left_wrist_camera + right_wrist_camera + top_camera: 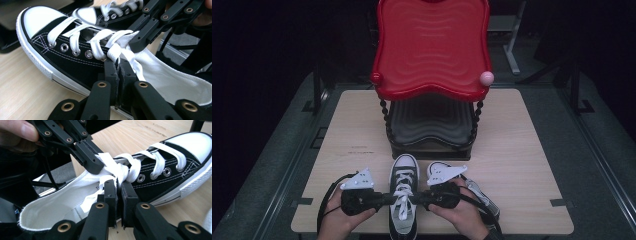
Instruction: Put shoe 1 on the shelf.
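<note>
At lower centre, left tool [384, 199] and right tool [419, 199] each clamp a lace [402, 192], tightening the sneaker's [403, 220] knot.

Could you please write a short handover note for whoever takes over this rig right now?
Left claw: shut on the white lace at the shoe's left side.
Right claw: shut on the lace at the other side.
The black sneaker lies on the table, toe toward the red rack; its pair lies beside it.
Done: both lace ends gripped at the crossing.
Left: likely pull tight and finish tying.
</note>
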The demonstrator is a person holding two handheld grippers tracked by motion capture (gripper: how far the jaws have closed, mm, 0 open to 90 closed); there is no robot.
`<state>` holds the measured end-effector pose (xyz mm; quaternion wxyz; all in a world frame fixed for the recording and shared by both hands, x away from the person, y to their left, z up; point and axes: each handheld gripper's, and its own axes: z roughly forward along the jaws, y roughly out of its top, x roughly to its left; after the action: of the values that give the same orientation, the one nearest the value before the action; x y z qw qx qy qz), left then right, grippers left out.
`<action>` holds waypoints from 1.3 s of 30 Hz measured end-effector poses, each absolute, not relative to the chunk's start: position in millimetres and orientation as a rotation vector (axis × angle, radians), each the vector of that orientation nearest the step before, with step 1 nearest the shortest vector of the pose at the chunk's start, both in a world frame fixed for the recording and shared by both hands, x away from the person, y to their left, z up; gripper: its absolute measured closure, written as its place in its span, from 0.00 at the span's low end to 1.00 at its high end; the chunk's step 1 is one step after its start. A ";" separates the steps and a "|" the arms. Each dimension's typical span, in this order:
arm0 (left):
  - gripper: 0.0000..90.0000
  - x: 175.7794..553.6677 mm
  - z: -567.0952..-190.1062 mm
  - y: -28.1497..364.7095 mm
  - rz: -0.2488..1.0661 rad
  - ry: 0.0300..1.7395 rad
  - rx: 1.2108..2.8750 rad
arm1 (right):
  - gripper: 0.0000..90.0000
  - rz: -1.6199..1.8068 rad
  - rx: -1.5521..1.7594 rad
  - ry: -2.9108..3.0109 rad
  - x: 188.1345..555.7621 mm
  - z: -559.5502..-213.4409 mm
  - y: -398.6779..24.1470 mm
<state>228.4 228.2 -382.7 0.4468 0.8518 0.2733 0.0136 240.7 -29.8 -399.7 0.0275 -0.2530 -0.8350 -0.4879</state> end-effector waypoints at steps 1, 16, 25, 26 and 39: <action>0.97 228.1 -380.1 226.3 0.034 0.665 2.105 | 0.94 -1.513 -0.779 -2.581 239.4 -397.0 -32.1; 0.97 250.5 -337.9 204.9 0.097 0.564 2.067 | 0.94 -1.639 -0.776 -2.614 248.5 -354.6 -63.0; 0.97 287.9 -309.9 197.7 0.213 0.551 2.053 | 0.94 -1.737 -0.804 -2.656 283.1 -329.7 -66.9; 0.98 293.0 -308.0 197.2 0.225 0.556 2.050 | 0.94 -1.741 -0.812 -2.656 287.1 -328.3 -66.8; 0.98 352.7 -311.5 193.0 0.386 0.644 1.965 | 0.95 -1.783 -0.957 -2.736 352.2 -319.8 -56.7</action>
<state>352.7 193.0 -311.5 0.4961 0.8111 0.2657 0.1595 352.2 -56.7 -319.8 -0.1303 -0.2788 -0.7972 -0.5194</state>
